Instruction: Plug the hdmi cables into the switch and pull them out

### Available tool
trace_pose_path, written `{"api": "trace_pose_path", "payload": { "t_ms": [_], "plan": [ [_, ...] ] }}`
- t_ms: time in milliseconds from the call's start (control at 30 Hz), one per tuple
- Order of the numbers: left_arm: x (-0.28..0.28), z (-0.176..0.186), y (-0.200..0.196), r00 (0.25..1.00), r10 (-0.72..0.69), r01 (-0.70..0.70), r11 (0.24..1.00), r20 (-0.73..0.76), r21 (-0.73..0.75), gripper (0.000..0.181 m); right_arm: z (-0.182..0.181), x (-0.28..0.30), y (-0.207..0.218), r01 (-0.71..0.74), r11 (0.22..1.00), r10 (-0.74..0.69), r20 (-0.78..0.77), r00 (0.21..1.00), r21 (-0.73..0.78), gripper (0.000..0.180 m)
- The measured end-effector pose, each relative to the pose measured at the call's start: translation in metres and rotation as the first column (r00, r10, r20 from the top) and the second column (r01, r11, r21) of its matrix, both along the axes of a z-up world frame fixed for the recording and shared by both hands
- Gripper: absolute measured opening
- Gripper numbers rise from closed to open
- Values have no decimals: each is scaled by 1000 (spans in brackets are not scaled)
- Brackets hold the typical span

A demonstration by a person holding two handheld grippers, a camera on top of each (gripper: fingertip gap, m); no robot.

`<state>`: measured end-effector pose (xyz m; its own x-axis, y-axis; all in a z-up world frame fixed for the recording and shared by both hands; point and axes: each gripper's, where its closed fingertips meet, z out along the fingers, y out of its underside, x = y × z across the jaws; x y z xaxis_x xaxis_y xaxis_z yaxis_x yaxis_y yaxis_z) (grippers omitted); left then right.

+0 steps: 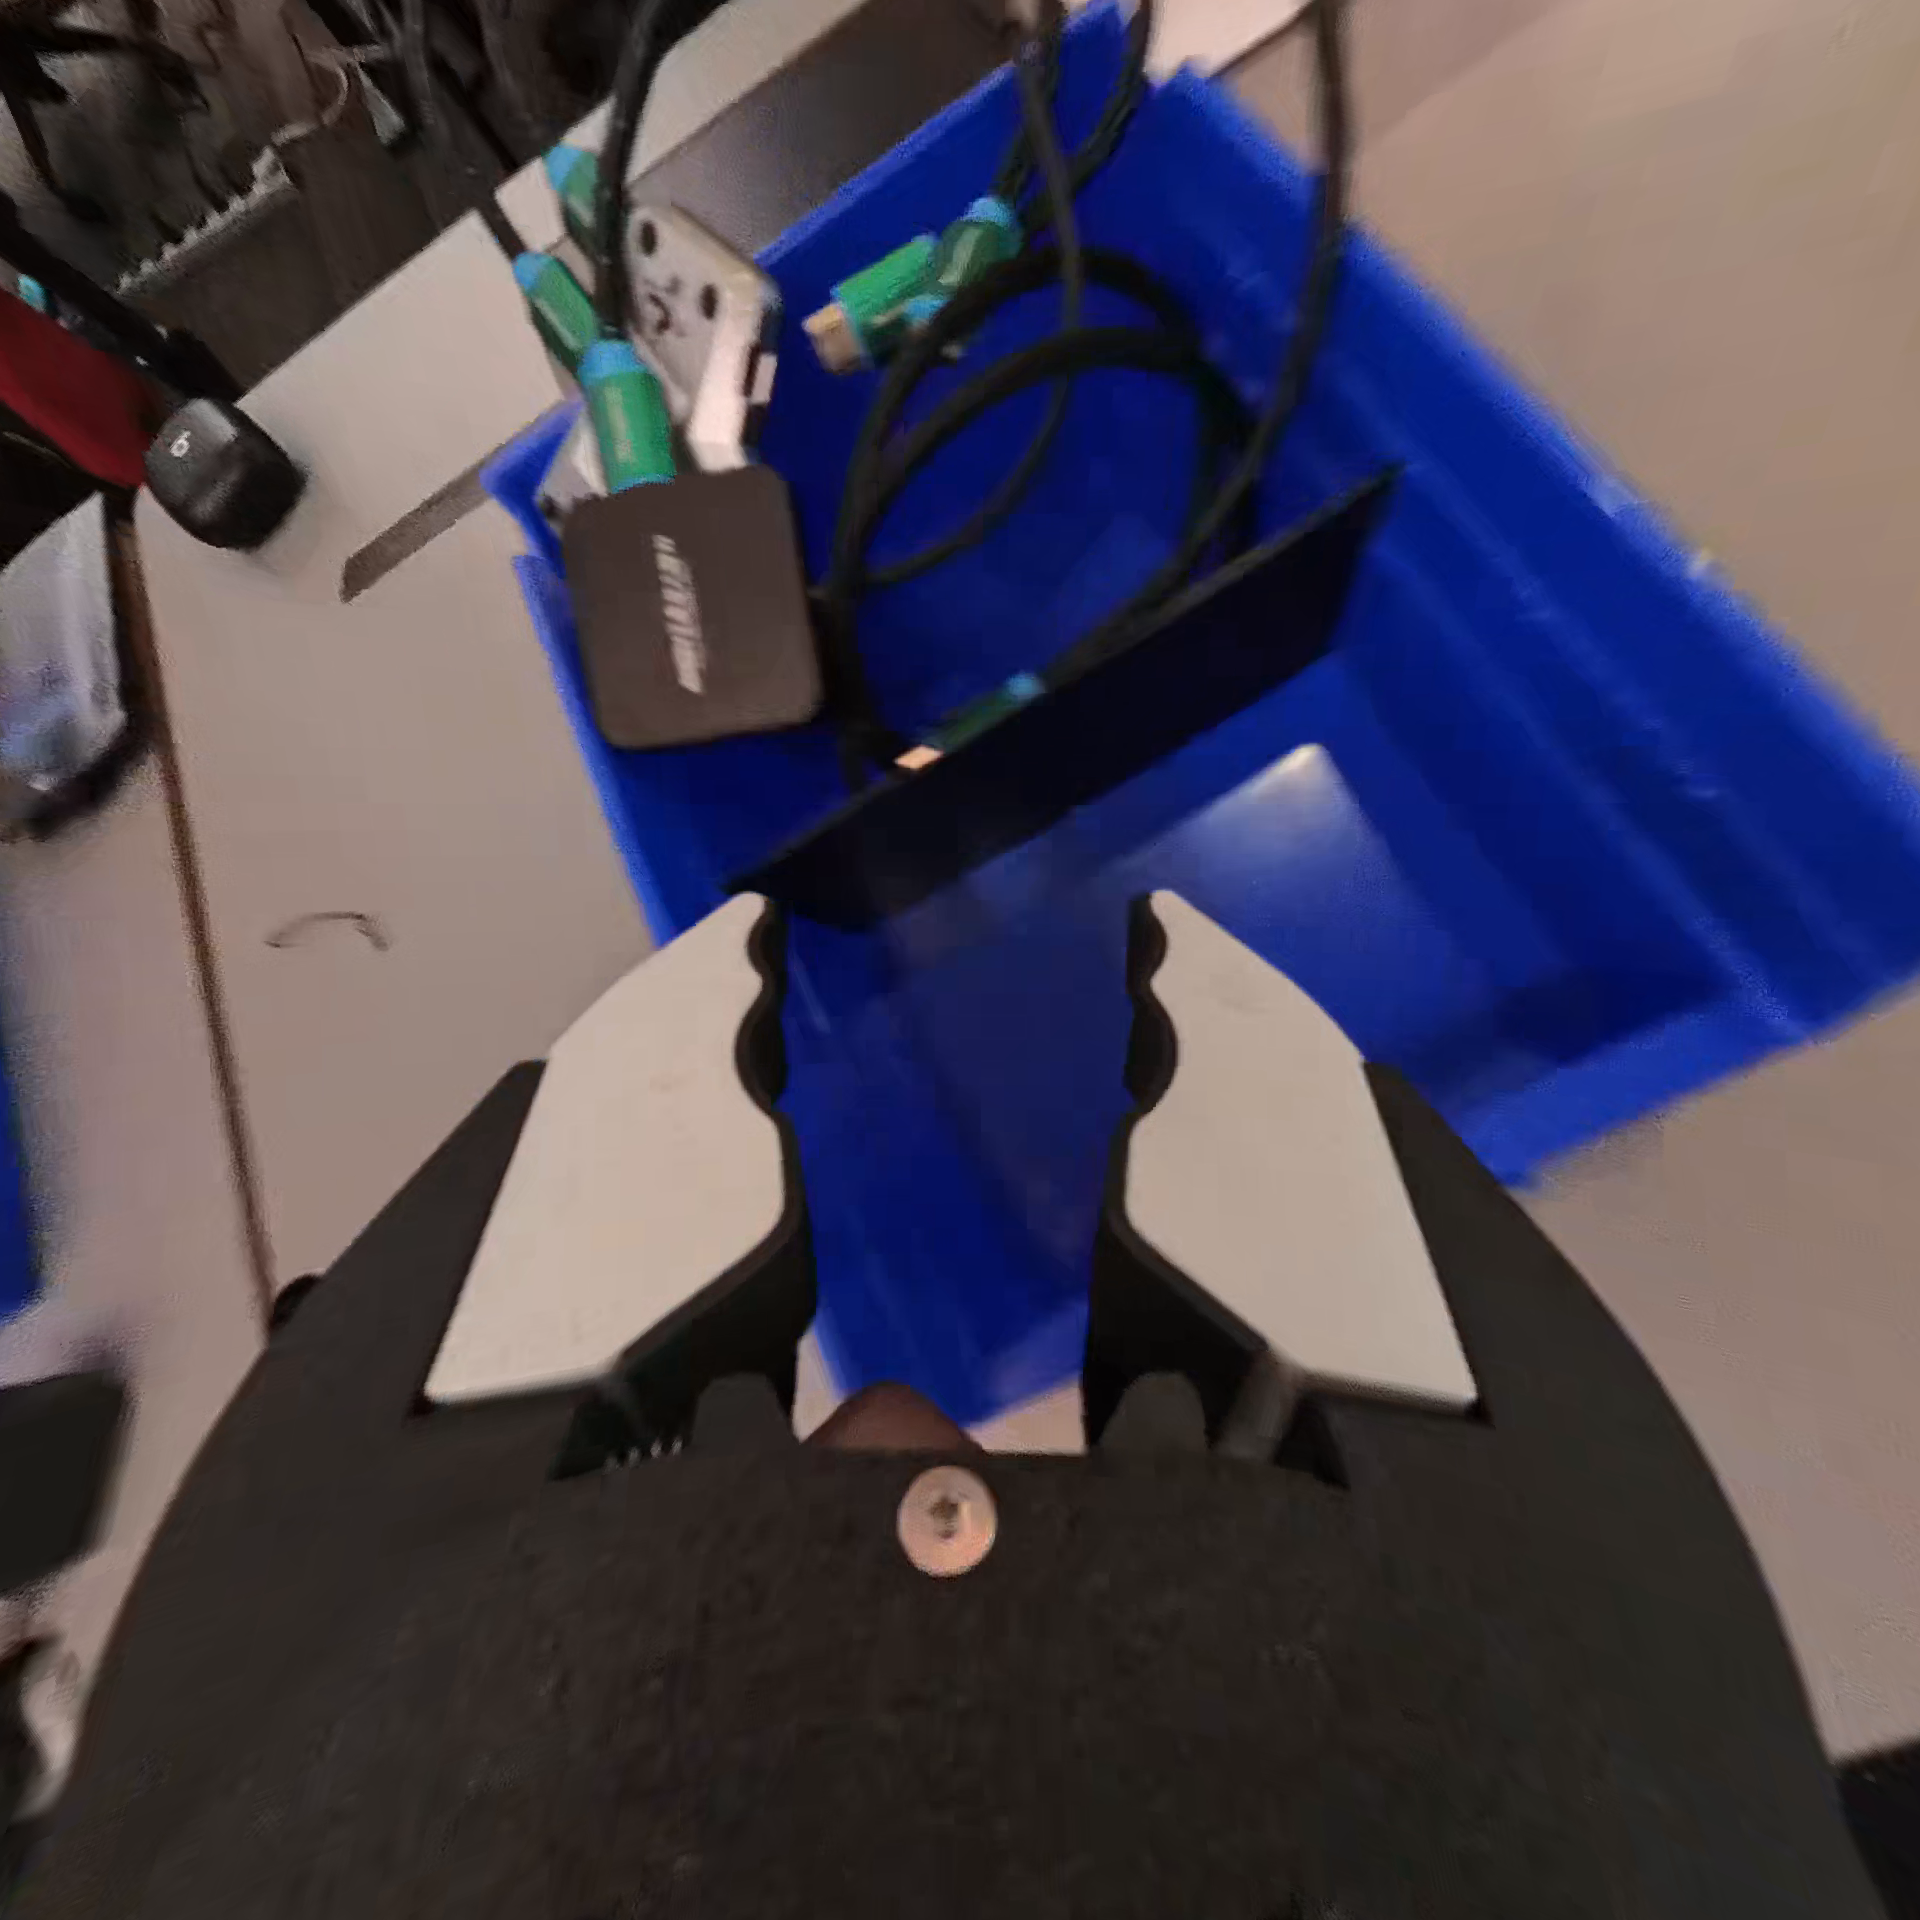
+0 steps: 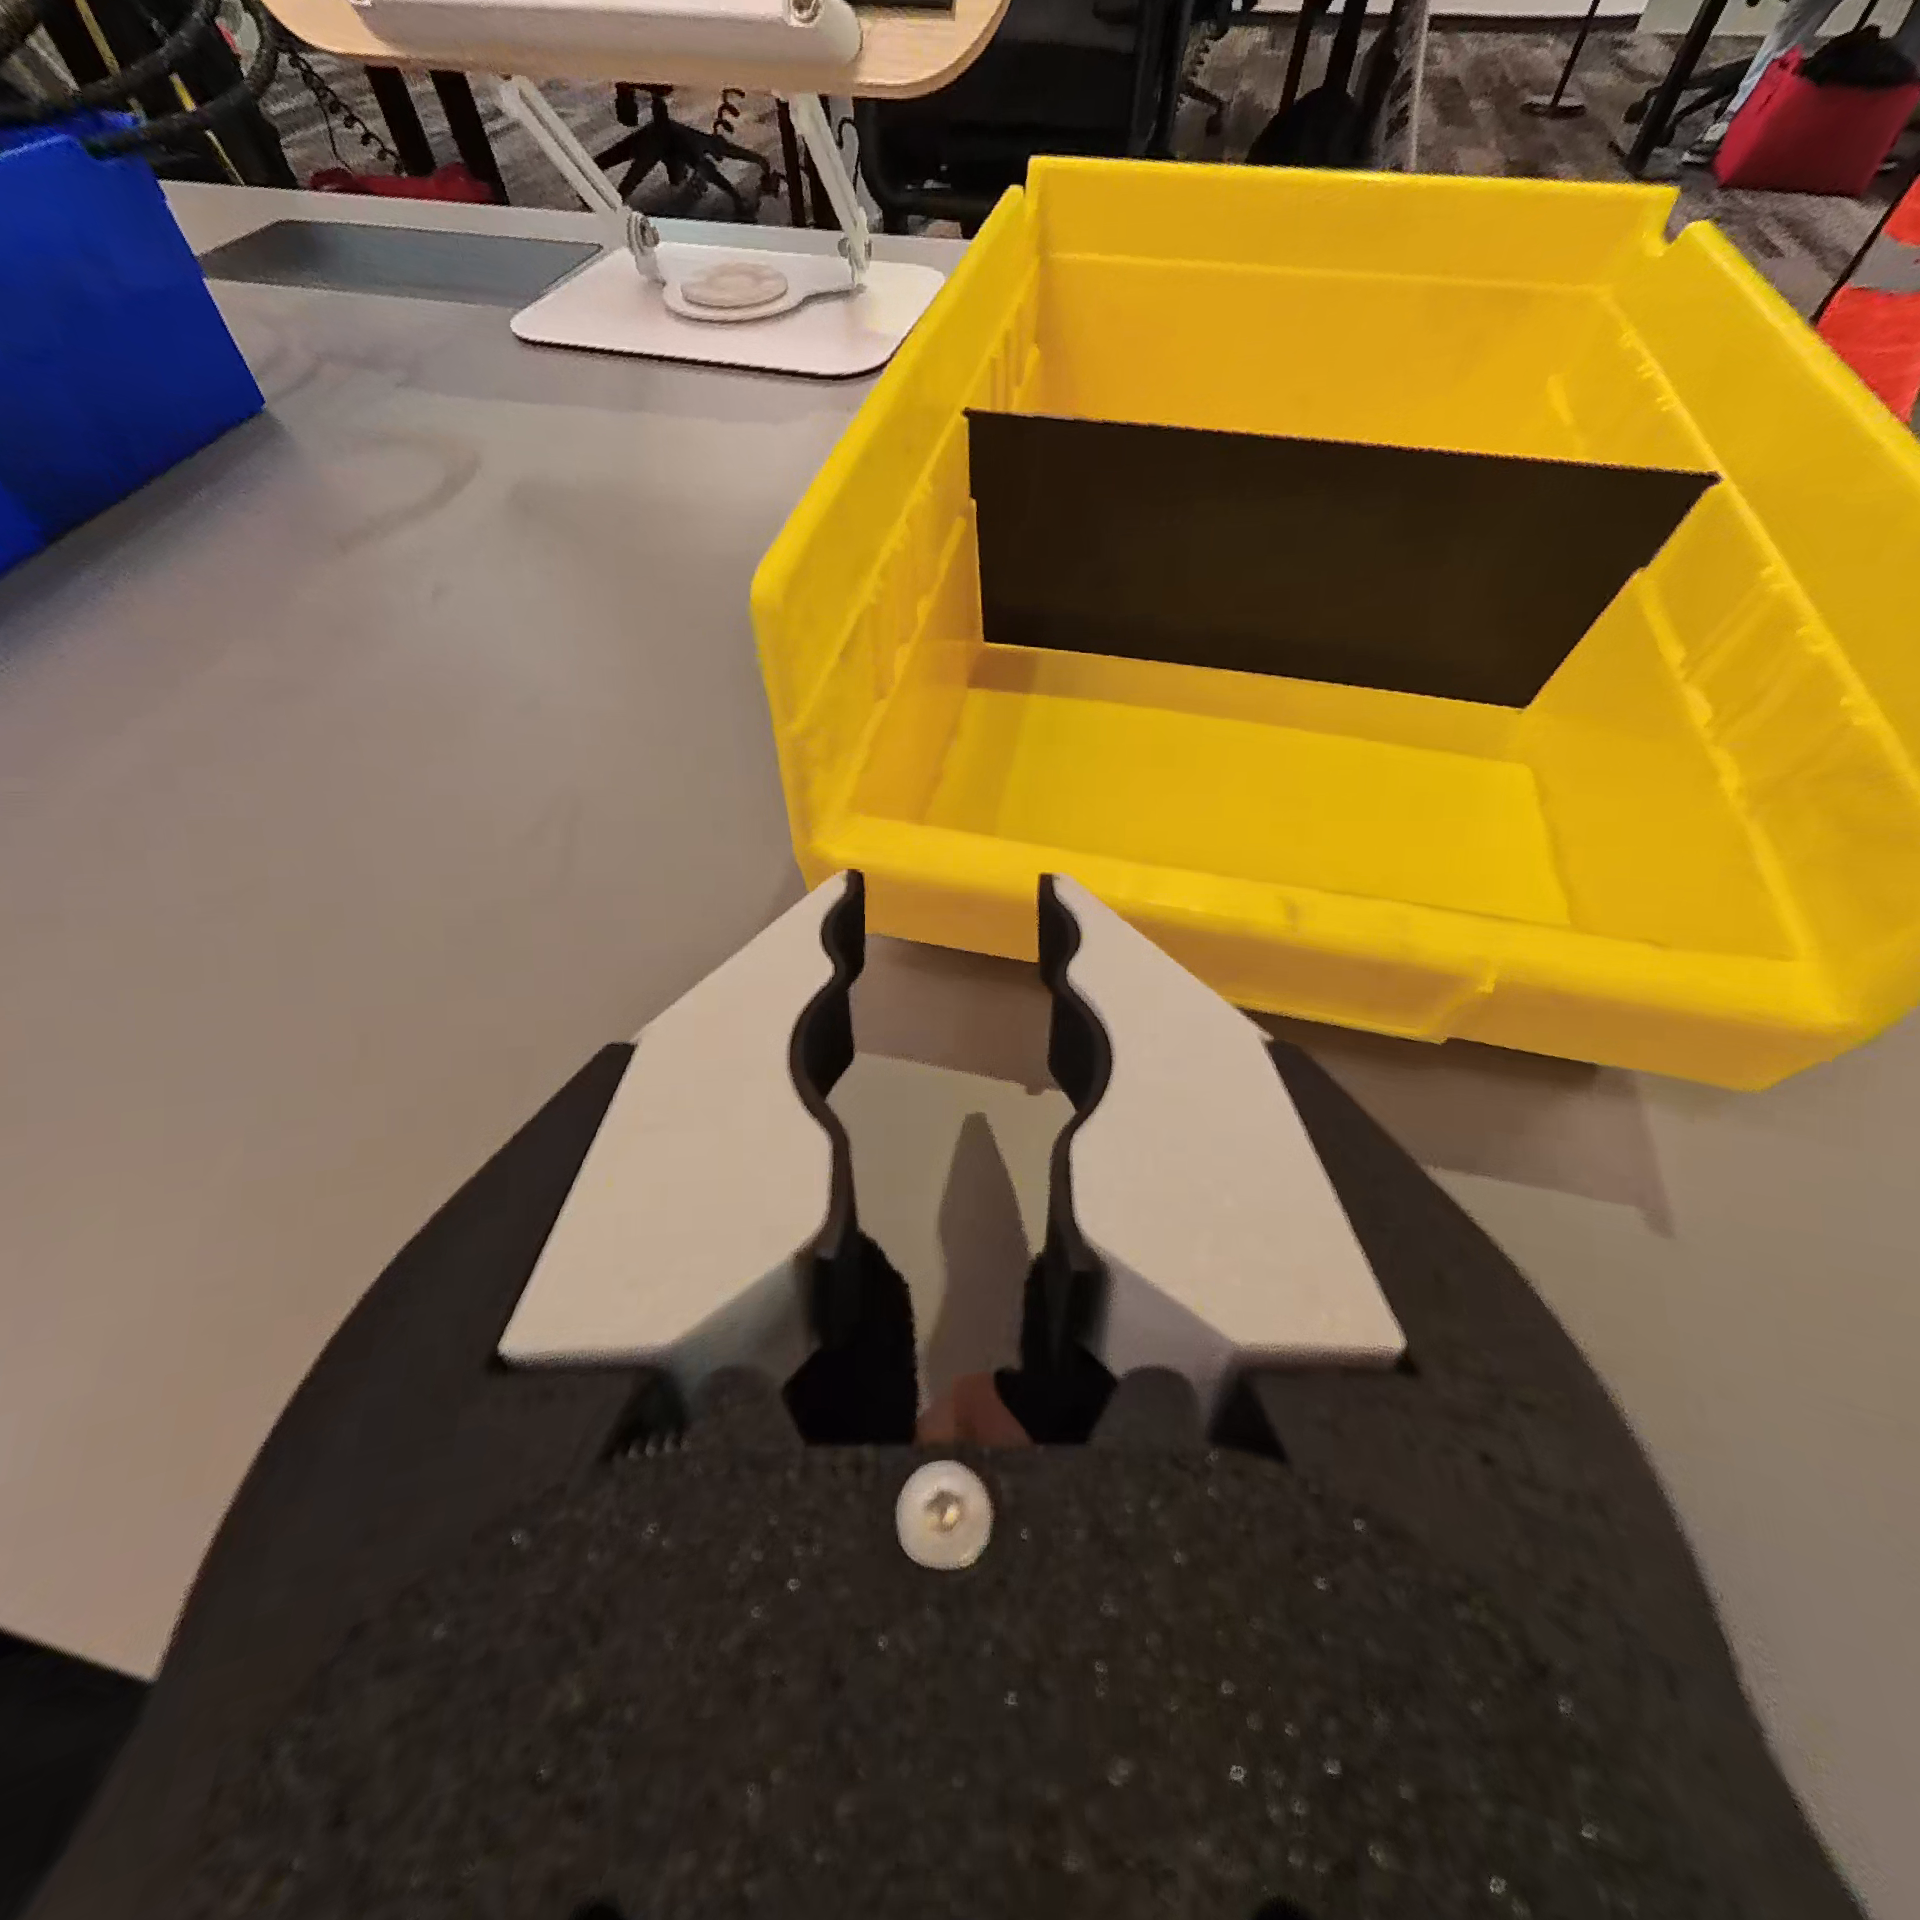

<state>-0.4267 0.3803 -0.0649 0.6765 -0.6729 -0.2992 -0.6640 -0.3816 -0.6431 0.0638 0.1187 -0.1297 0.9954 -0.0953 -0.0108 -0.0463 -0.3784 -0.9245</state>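
The left claw (image 1: 951,914) hangs wide and empty over the near compartment of the blue bin (image 1: 1558,644). Past the black divider (image 1: 1091,717), at eleven o'clock, the dark switch (image 1: 691,603) leans on the bin's wall, one green HDMI plug (image 1: 623,416) at its top edge; the loose cables (image 1: 1039,416) coil beside it. The right claw (image 2: 948,899), narrowly parted and holding nothing, hovers over the table (image 2: 416,727) before a yellow bin (image 2: 1351,935) at one o'clock.

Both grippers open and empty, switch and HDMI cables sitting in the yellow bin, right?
Not quite: the switch and cables lie in the blue bin, as the left wrist view shows. The yellow bin in the right wrist view holds only a black divider. The rest stands: left gripper and right gripper are both open and empty.
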Motion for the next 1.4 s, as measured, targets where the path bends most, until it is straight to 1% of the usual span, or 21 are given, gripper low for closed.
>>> {"api": "trace_pose_path", "payload": {
  "t_ms": [100,200,333,433,533,633,767,900,1067,1200,1300,1400],
  "plan": [
    [-7,-4,52,994,-18,11,998,-106,-61,72,-3,-2,1,-8,1000,8,-13,1000,-9,33],
    [-6,-18,79,978,-80,55,990,-190,-133,78,-4,-1,0,-5,1000,5,-7,1000,-17,33],
    [4,-31,92,940,-205,164,972,-272,-168,85,-10,1,-2,-6,999,6,-11,1000,-38,33],
    [8,-34,104,919,-235,190,968,-316,-166,85,-14,3,-4,-2,999,2,-4,1000,-53,33],
    [10,-41,108,898,-288,225,950,-333,-215,90,-16,4,-4,-4,998,4,-6,1000,-61,33],
    [10,-42,108,888,-315,245,941,-334,-234,90,-18,6,-4,0,997,0,0,1000,-71,33],
    [9,-37,107,871,-335,285,940,-359,-187,89,-21,6,-4,0,997,0,-4,1000,-82,33],
    [7,-25,106,829,-314,313,946,-462,-82,89,-23,4,-3,-9,996,9,-1,1000,-93,33],
    [6,-8,102,741,-285,368,930,-608,13,89,-24,1,-3,-20,995,20,4,1000,-97,33],
    [4,4,100,661,-263,407,912,-703,42,81,-25,0,-4,-18,995,19,12,1000,-103,33],
    [3,6,103,639,-255,420,906,-726,51,80,-25,0,-5,-18,994,20,13,1000,-104,33],
    [3,23,111,629,-177,434,888,-757,153,78,-25,1,-6,-17,994,19,18,1000,-109,32]
  ]
}}
